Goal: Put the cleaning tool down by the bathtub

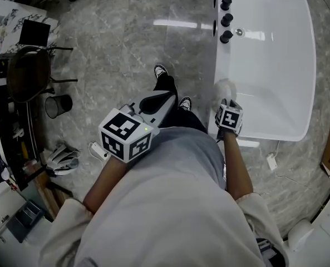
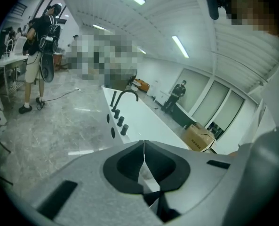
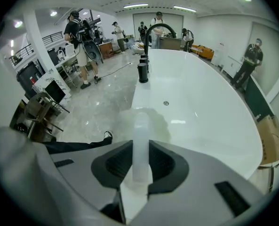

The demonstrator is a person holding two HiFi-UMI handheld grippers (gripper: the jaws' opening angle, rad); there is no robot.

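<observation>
I stand beside a white bathtub (image 1: 298, 65) on a grey marble floor. My right gripper (image 1: 226, 100) points down at the tub's near left rim and is shut on the cleaning tool (image 1: 225, 88), a translucent white stick with a cloudy round head. In the right gripper view the tool's handle (image 3: 140, 145) runs up between the dark pads of that gripper (image 3: 140, 163), its head over the bathtub rim (image 3: 148, 93). My left gripper (image 1: 159, 102) is held in front of my body, away from the tub. In the left gripper view its jaws (image 2: 144, 161) meet with nothing between them.
Black tap knobs (image 1: 226, 20) and a curved faucet (image 3: 153, 32) line the tub's left rim. My shoes (image 1: 161, 71) stand just left of the tub. A dark bin (image 1: 59, 105), a chair (image 1: 28, 74) and clutter (image 1: 62, 157) sit at the left. Several people stand far off.
</observation>
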